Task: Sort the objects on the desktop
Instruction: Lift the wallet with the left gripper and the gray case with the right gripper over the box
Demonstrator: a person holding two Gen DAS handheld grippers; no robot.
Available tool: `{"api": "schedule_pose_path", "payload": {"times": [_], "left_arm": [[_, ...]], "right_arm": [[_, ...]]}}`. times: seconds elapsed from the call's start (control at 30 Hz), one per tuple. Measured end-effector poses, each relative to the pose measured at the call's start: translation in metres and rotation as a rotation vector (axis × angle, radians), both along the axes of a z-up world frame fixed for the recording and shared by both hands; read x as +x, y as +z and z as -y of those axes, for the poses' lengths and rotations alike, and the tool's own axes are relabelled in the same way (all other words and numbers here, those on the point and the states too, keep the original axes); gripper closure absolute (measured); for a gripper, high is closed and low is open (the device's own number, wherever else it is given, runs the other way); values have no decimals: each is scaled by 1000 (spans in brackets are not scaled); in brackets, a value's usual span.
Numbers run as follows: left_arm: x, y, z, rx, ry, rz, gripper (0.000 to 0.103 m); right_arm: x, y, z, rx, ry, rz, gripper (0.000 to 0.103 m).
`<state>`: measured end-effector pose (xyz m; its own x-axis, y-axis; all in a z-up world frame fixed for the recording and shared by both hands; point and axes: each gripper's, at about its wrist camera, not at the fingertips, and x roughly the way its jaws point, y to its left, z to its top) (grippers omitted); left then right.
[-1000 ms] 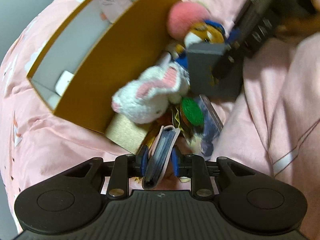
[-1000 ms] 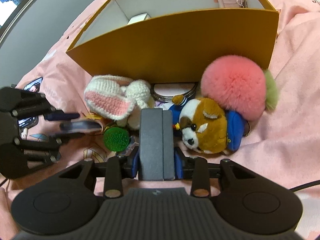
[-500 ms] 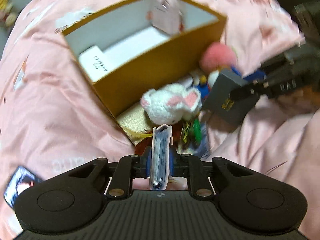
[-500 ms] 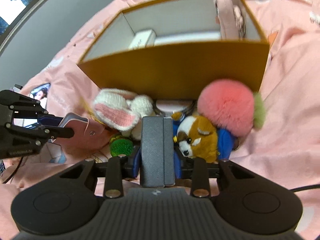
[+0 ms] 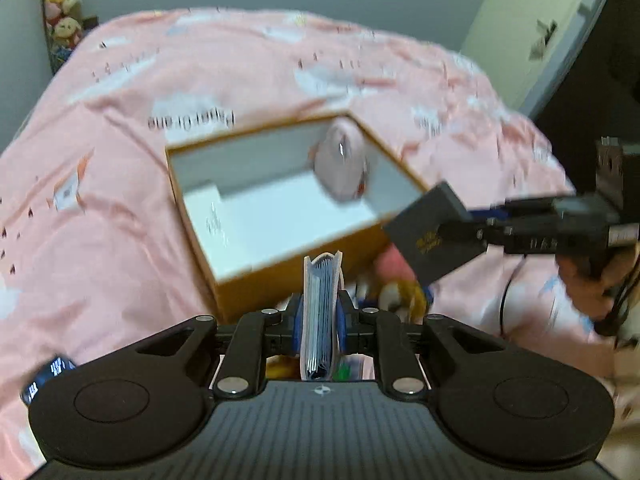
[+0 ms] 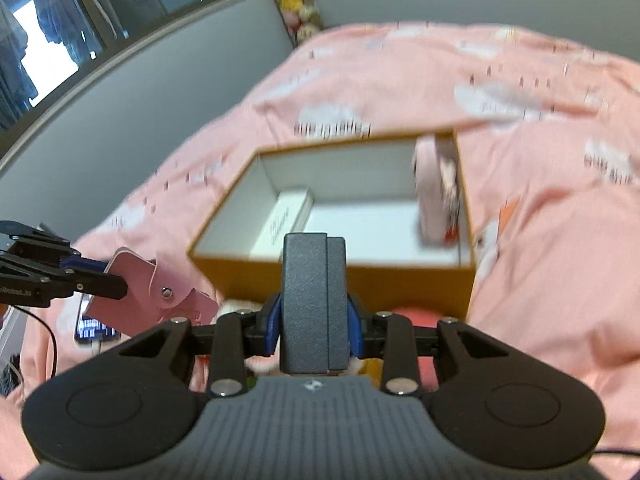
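Note:
My left gripper [image 5: 319,322] is shut on a pink card holder [image 5: 321,312] and holds it in the air in front of the orange open box [image 5: 256,280]. My right gripper [image 6: 314,322] is shut on a dark grey box [image 6: 314,304] and holds it above the near wall of the orange box [image 6: 404,286]. Each gripper shows in the other's view: the grey box [image 5: 432,236] at the right, the pink holder [image 6: 148,296] at the left. Inside the box lie a white carton [image 6: 286,220] and a pale pink pouch [image 6: 436,192].
The box sits on a pink bedspread [image 5: 100,220]. Plush toys lie half hidden below the grippers, a pink pompom [image 6: 416,316] among them. A phone [image 6: 94,330] lies on the bed at the left. Grey walls and a window stand behind.
Both grippers have risen from the toy pile with their objects and now look down into the orange box from higher up.

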<state>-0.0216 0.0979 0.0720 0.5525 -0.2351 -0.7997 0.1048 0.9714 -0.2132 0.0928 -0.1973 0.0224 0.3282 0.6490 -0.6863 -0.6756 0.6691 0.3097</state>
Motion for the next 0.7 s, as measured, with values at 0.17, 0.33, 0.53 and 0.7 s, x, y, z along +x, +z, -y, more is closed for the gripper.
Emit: {"api": "schedule_pose_path", "payload": {"times": [0.17,0.33,0.53,0.7], "left_arm": [[33,12,-2,-24,78,77,85],[78,-4,-2,-67,140,56,85],[132,-42,0,-90,199,-7,85],[172,-77,6,-77,233,-51,85]], "right_arm": [[18,14,-11,9,-11,77,68],[45,9,-30,-9,-23,105,68],[77,-21,-67,-104,-31,134,68],[96,-49,-100,-213,-28,183,68]]}}
